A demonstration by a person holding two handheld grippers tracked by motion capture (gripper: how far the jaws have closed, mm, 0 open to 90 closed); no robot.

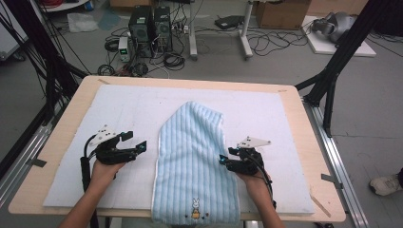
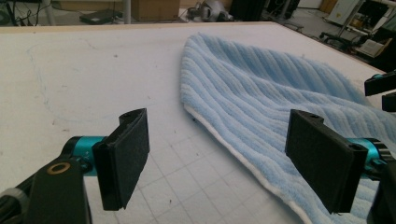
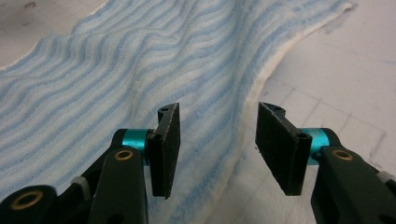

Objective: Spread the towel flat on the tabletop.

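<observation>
A light blue ribbed towel [image 1: 192,161] with a small rabbit patch [image 1: 195,208] lies lengthwise on the white mat, its near end hanging over the table's front edge. My left gripper [image 1: 134,141] rests just left of the towel's left edge, jaws wide open and empty. In the left gripper view the towel's [image 2: 280,88] white hem runs toward the right pad of the left gripper [image 2: 224,161]. My right gripper [image 1: 223,161] sits at the towel's right edge. In the right gripper view the right gripper [image 3: 217,149] is open, and the hem of the towel [image 3: 116,60] passes under the gap between its pads.
The white gridded mat [image 1: 119,109] covers most of the wooden table [image 1: 62,123]. Black frame struts [image 1: 332,71] stand at both sides. Beyond the far edge, computer towers [image 1: 151,26], cables and boxes sit on the floor. The right gripper's tips [image 2: 380,91] show across the towel.
</observation>
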